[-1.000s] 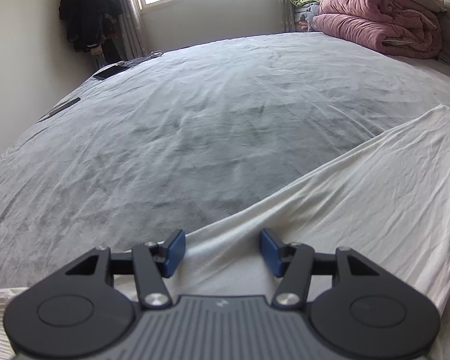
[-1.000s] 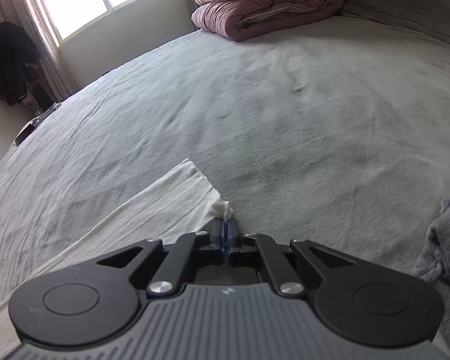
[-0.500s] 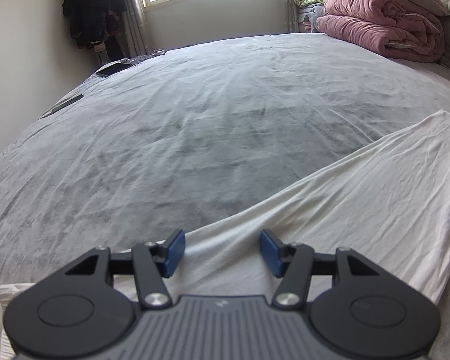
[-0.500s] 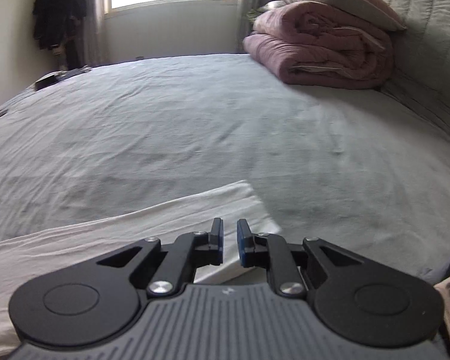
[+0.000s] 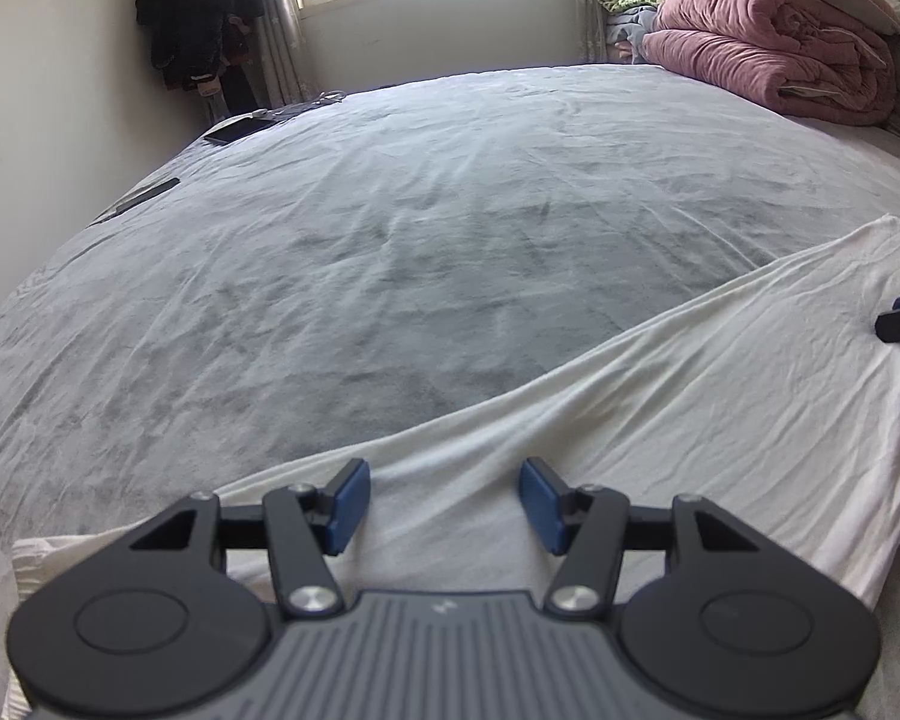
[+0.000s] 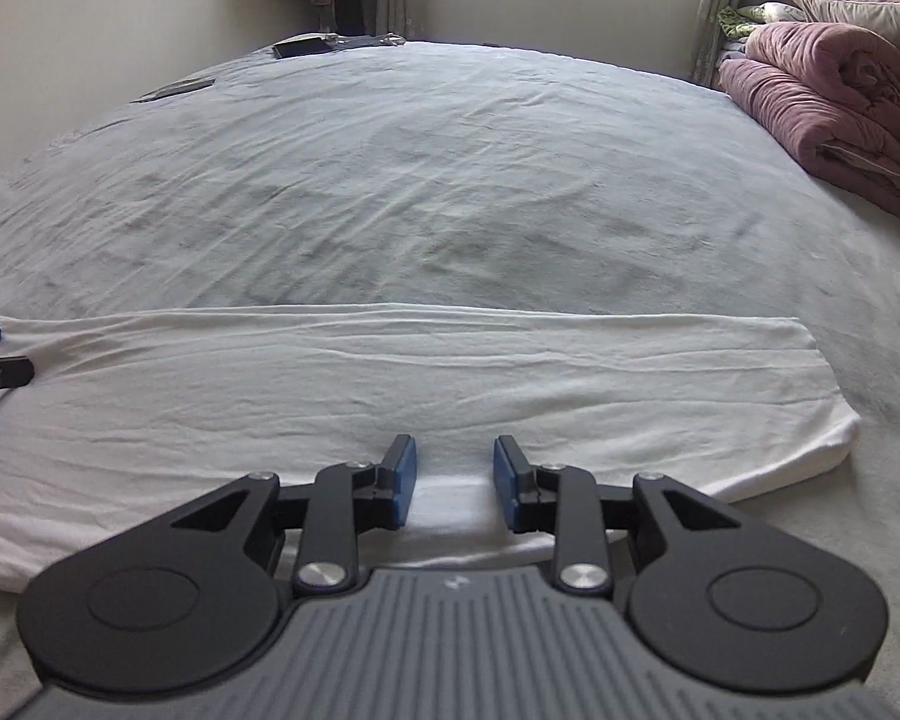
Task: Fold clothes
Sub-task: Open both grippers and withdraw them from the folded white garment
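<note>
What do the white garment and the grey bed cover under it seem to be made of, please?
White garment: probably thin cotton knit, matte; it lies flat with fine soft creases. Grey bed cover: seemingly plush fleece or velour; darker and lighter brushed patches suggest a short nap. Neither fibre is certain.

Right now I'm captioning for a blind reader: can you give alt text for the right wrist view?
Open right tongs hover at the near edge of a white garment folded into a long band across a grey bed. A folded pink quilt sits far right.
</note>
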A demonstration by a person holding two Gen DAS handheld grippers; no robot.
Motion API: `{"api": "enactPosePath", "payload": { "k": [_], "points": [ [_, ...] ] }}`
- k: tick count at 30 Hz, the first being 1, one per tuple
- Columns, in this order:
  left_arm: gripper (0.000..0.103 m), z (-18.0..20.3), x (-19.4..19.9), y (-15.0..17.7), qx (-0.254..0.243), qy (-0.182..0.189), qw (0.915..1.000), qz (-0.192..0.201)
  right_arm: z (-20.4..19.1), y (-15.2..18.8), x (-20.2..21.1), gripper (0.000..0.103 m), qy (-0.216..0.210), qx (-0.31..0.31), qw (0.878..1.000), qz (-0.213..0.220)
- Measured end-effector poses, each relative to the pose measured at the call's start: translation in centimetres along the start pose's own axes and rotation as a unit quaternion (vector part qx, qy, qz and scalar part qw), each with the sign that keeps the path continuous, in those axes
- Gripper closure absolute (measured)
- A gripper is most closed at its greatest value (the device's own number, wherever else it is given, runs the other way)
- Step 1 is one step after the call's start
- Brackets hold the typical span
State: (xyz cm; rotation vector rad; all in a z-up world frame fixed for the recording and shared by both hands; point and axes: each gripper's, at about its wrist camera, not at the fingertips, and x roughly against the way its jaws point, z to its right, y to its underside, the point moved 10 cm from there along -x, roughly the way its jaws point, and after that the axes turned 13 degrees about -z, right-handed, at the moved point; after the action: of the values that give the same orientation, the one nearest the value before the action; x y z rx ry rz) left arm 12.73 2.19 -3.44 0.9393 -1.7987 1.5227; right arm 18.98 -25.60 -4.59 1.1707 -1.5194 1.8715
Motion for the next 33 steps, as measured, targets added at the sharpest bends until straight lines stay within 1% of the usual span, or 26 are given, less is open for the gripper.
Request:
{"api": "enactPosePath", "payload": {
  "k": [3,5,8,12,15,17,21,24,26,30,33],
  "points": [
    [0.046,-0.4,0.0,0.1,0.004,0.001,1.0000,-0.001,1.4,0.2,-0.3,0.066,0.016,-0.009,1.000,0.001],
    [0.045,-0.6,0.1,0.2,0.004,0.000,1.0000,-0.001,2.2,0.1,-0.3,0.066,0.022,-0.023,0.999,0.000],
    [0.046,-0.9,0.3,0.4,0.007,0.000,1.0000,0.000,2.0,-0.3,0.0,0.066,0.019,-0.034,0.999,0.006],
    [0.046,-1.0,1.1,0.9,0.006,0.013,0.9999,0.004,-1.6,-1.2,1.2,0.066,-0.006,-0.002,1.000,0.026],
    [0.046,-0.8,1.4,1.7,-0.002,0.023,0.9997,0.004,-4.7,-1.5,1.7,0.066,-0.032,0.014,0.999,0.030],
    [0.046,-0.7,1.3,2.2,-0.008,0.021,0.9997,0.004,-7.1,-1.6,1.3,0.066,-0.044,0.025,0.998,0.026],
    [0.046,-0.9,1.7,2.4,-0.010,0.024,0.9997,0.006,-10.1,-2.7,-0.1,0.066,-0.049,0.033,0.998,0.023],
    [0.045,-1.3,1.6,2.7,-0.005,0.029,0.9996,0.001,-10.3,-3.9,-2.4,0.065,-0.034,0.022,0.999,0.006],
    [0.045,-1.5,1.6,2.8,-0.003,0.032,0.9995,-0.001,-10.0,-5.0,-3.0,0.066,-0.028,0.015,0.999,0.006],
    [0.045,-1.6,1.6,2.9,0.002,0.041,0.9992,-0.006,-8.0,-6.7,-4.5,0.066,0.009,-0.007,1.000,0.006],
    [0.045,-2.0,1.7,3.0,0.011,0.048,0.9987,-0.011,-6.5,-7.2,-4.5,0.065,0.040,-0.030,0.999,0.011]
  ]
}}
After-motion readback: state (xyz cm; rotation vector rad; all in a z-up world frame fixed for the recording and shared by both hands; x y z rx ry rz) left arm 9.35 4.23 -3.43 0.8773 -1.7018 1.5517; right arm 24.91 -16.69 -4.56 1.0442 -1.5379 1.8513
